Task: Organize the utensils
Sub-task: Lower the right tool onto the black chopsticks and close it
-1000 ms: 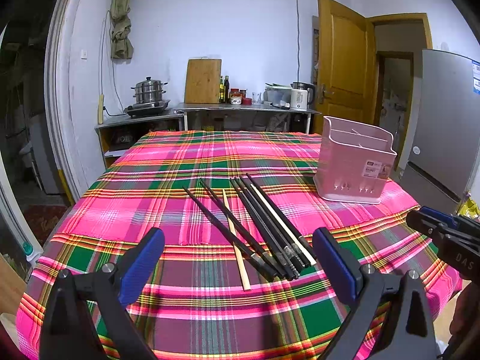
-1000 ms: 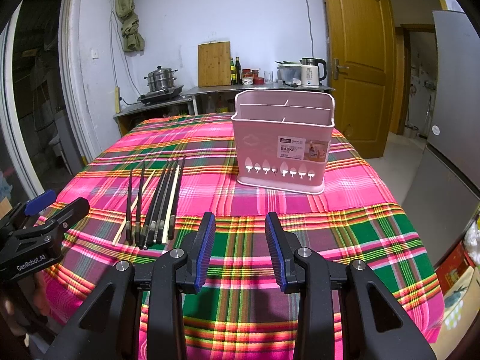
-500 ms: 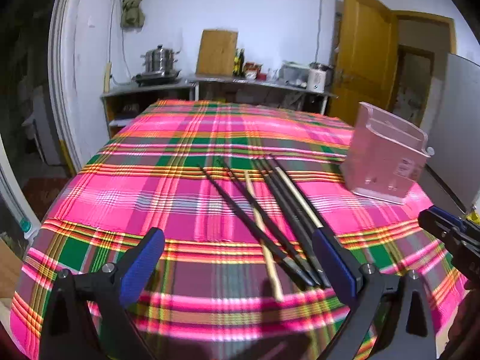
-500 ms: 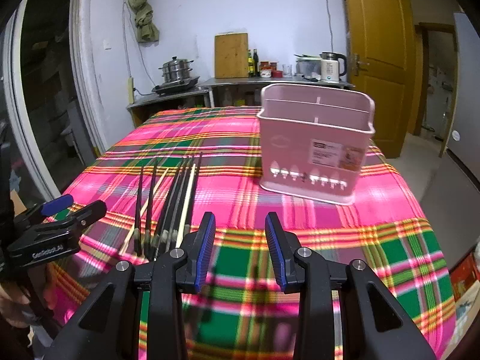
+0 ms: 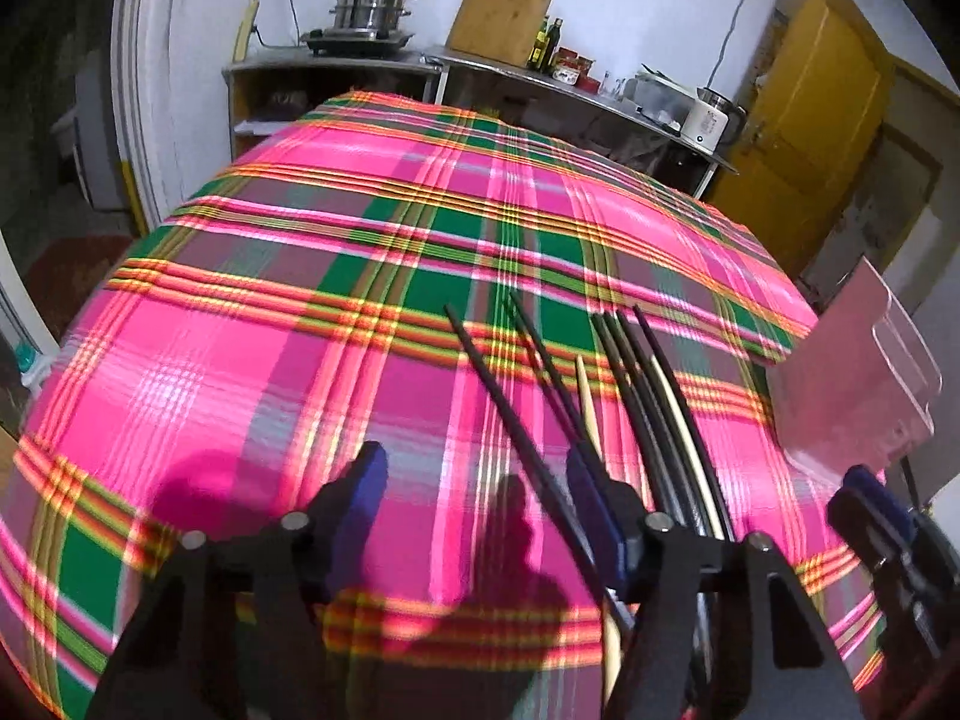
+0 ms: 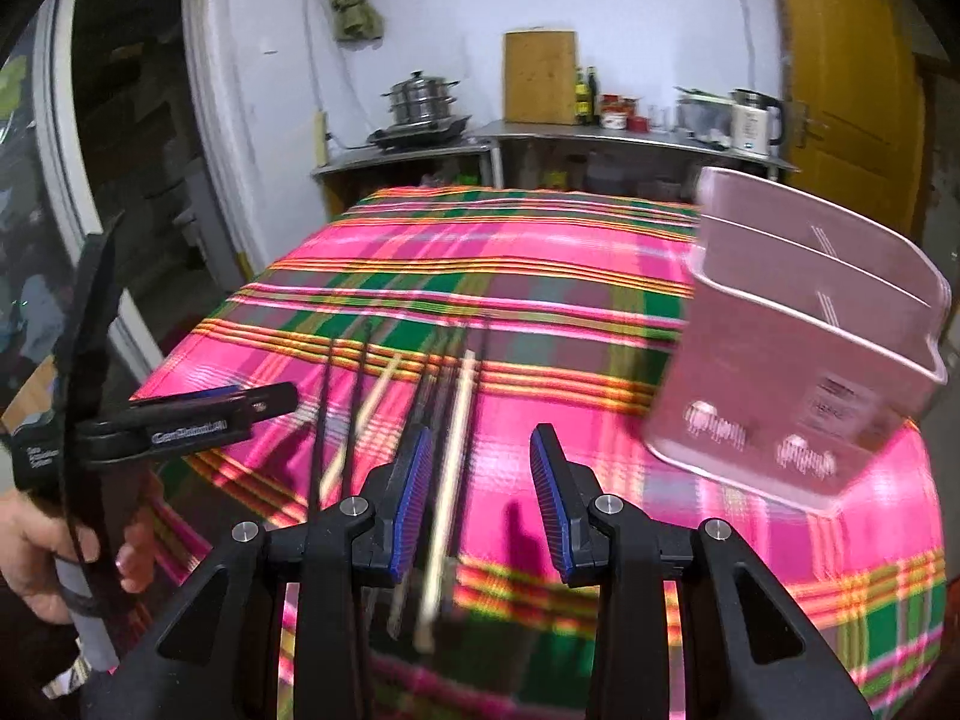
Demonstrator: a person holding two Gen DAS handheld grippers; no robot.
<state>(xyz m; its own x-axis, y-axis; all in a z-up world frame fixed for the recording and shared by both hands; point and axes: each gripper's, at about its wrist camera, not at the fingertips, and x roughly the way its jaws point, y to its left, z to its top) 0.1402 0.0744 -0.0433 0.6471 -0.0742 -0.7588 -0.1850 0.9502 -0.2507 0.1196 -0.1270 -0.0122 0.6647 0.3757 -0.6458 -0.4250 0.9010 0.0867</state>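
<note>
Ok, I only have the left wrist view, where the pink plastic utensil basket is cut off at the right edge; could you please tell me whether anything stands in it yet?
Observer: In the right wrist view, no utensil sticks up above the rim of the pink plastic utensil basket.
Operator: Thank you. Is anything held on the other side?
Observer: No. The right gripper is open, and a pale wooden chopstick lies on the plaid tablecloth, seen between its fingers.
Operator: Which way does the basket's front face?
Observer: Its white label faces the right gripper.
</note>
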